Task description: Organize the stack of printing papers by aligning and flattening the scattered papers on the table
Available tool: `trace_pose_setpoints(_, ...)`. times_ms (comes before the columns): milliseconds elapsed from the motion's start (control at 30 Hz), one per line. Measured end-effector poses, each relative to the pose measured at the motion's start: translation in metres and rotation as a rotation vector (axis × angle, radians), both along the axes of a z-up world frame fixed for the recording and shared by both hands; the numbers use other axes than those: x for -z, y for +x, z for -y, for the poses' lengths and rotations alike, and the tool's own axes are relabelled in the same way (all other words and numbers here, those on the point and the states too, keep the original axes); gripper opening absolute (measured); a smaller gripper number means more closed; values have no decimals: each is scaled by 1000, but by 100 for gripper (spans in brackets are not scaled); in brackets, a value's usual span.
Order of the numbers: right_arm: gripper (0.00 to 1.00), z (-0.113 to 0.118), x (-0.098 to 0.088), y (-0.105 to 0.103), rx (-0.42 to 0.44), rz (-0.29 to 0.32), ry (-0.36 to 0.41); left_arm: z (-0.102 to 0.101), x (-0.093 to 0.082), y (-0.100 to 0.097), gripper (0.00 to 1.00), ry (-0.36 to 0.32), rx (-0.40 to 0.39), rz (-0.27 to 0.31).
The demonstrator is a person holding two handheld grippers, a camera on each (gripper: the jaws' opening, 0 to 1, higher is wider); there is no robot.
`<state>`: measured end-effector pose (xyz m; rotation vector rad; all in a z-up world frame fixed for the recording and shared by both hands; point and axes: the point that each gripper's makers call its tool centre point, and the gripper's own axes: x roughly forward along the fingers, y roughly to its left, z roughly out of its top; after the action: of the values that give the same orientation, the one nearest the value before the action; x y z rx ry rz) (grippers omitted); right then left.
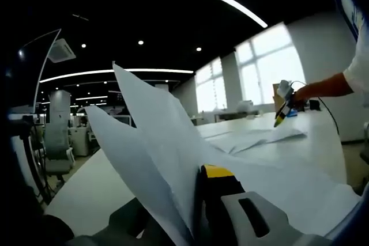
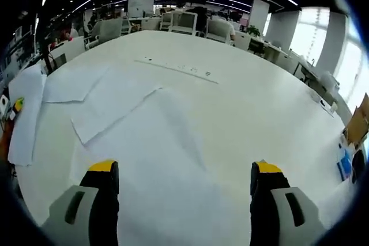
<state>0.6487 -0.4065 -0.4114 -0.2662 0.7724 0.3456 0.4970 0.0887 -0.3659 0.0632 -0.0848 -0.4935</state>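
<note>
- The left gripper (image 1: 199, 211) has its fingers (image 1: 222, 191) pinched on a few lifted sheets (image 1: 155, 142), which stand up from the desk (image 1: 86, 191) and fan apart toward their top edges.
- The right gripper (image 2: 183, 200) has its fingers (image 2: 104, 185) spread wide, holding nothing, poised just above the scattered papers (image 2: 138, 113) that lie flat and overlapping, askew to each other.
- One more sheet (image 2: 26, 113) hangs over the near edge of the desk at the left of the right gripper view.
- To do this step well, I judge the lifted sheets should be lowered gently, edges tapped square against the desk, then laid onto the flat papers; the spread fingers can steady or press the pile so nothing slides.
- A hard pinch would likely crease thin paper, so a light grip suits.
- In the left gripper view the right gripper shows far across the desk, held by a person's hand (image 1: 308, 91) with the arm (image 1: 346, 82) stretched out and the tool pointing down.
- The left gripper sits low and tilted upward.
</note>
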Motion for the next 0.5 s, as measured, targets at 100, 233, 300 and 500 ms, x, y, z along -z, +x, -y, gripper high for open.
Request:
trace_pose_setpoints(100,90,2,3,0,6,-6,0,-1,0,0,9,-1,1,-1)
trace_pose_setpoints(233,90,4,6,-1,10,-14,-3,-1,0,1,9,-2,1,-1)
trace_pose_setpoints(300,90,5,8,-1,10,-18,-5,-1,0,1,9,-2,1,-1)
trace_pose_setpoints(500,90,7,14,-1,8,-29,-21,-1,0,0,9,-1,1,-1)
